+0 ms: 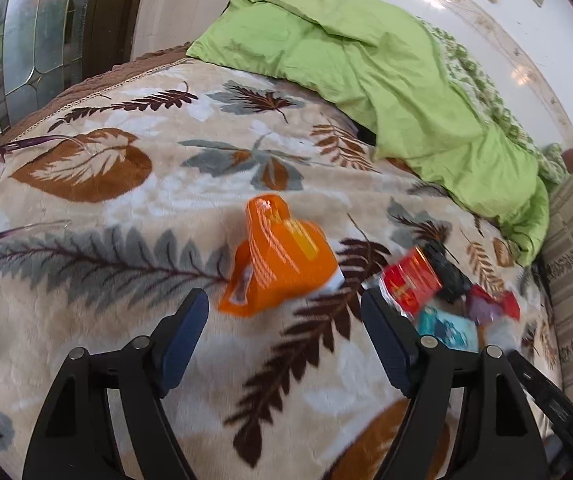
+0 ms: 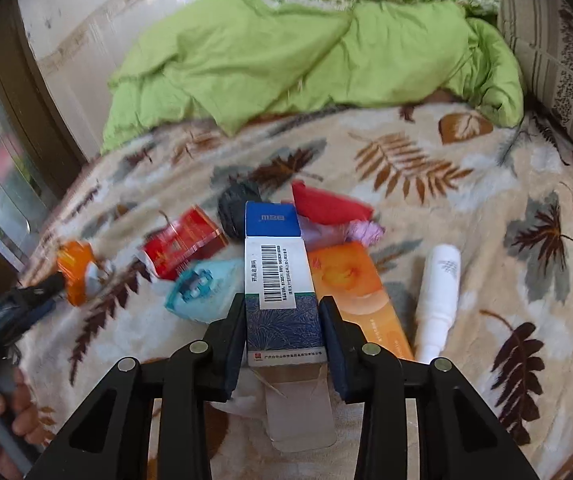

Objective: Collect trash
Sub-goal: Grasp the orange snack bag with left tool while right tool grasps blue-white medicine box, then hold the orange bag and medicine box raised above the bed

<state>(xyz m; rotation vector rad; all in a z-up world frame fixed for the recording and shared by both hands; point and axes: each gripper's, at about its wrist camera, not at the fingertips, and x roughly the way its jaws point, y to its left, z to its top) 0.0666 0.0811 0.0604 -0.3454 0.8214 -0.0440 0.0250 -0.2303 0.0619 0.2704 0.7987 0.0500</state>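
Trash lies on a leaf-patterned blanket (image 1: 134, 216) on a bed. My left gripper (image 1: 284, 300) is open, its fingers just short of an orange wrapper (image 1: 282, 264), which also shows at the left of the right wrist view (image 2: 74, 268). My right gripper (image 2: 282, 308) is shut on a blue and white medicine box (image 2: 276, 280) with a barcode. Around the box lie a red packet (image 2: 182, 248), a light blue wrapper (image 2: 202, 284), a black crumpled bag (image 2: 238, 208), a red bag (image 2: 326, 204), an orange carton (image 2: 354, 284) and a white tube (image 2: 438, 296).
A green quilt (image 1: 366, 64) is heaped along the far side of the bed by the wall. A striped cushion (image 2: 554, 52) stands at the right. A glass-panelled door (image 1: 34, 40) is at the left. My left gripper shows at the left edge of the right wrist view (image 2: 18, 308).
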